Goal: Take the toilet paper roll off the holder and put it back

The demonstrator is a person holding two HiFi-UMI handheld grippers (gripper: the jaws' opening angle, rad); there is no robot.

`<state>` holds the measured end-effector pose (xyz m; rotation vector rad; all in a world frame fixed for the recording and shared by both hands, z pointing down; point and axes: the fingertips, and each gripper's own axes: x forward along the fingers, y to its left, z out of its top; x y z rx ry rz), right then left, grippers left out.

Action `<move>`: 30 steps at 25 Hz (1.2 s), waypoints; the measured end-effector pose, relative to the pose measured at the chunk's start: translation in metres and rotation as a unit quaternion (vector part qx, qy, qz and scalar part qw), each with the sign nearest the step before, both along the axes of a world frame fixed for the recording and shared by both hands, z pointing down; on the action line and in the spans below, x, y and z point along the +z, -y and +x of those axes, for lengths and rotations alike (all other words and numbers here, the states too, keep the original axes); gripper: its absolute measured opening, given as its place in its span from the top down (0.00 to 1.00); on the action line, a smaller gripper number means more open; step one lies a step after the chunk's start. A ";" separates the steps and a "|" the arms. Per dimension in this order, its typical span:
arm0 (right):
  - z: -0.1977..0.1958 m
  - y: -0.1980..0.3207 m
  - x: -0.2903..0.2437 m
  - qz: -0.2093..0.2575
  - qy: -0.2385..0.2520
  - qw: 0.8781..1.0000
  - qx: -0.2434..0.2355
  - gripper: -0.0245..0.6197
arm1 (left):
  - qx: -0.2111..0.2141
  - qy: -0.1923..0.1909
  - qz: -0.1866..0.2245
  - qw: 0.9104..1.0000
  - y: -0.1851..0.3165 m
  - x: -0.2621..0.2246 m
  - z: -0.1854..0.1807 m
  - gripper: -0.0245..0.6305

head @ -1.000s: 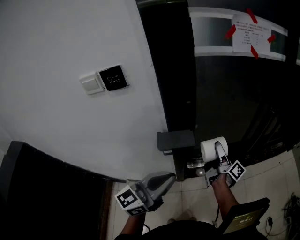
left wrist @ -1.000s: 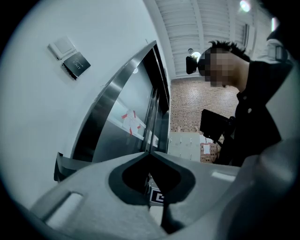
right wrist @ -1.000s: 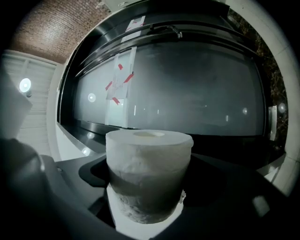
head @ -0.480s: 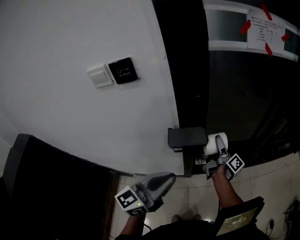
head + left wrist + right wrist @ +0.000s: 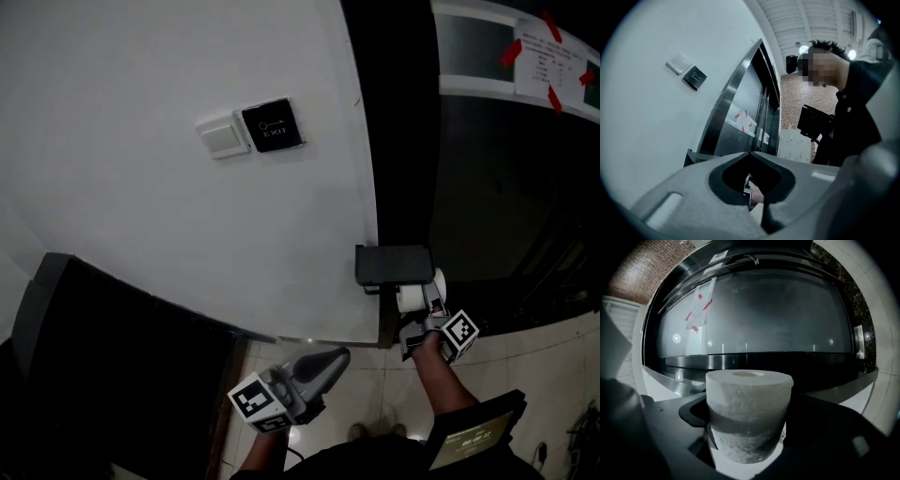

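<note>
Since a second ago the toilet paper roll (image 5: 411,298) has gone up and now sits just under the black holder (image 5: 394,264). Right tongs (image 5: 427,311) are clamped across its middle. We judge it light, soft and crushable, so grip mid-body, gently. Right forearm reaches toward 12 o'clock. Left tongs (image 5: 330,359) are closed and empty, at 7 o'clock of the holder.

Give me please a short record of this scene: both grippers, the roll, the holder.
left gripper: fingers shut, nothing in them, low and apart from the holder
right gripper: fingers shut on the roll
roll: white, right under the holder; whether it is mounted cannot be told
holder: black box at the edge of the white wall
</note>
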<state>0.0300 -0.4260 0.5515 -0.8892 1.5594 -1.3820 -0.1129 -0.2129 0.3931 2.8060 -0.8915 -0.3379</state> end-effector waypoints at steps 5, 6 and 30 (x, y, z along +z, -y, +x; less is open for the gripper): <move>-0.039 -0.009 -0.001 0.004 0.000 1.000 -0.021 0.26 | -0.027 0.000 -0.001 1.000 -0.014 0.000 -0.020 0.96; -0.047 -0.011 -0.001 0.002 -0.002 1.000 -0.024 0.26 | -0.033 0.000 -0.002 0.999 -0.017 0.001 -0.024 0.96; -0.041 -0.081 -0.013 0.090 -0.027 0.991 -0.098 0.20 | -0.025 -0.008 0.000 1.000 -0.029 -0.001 -0.008 0.96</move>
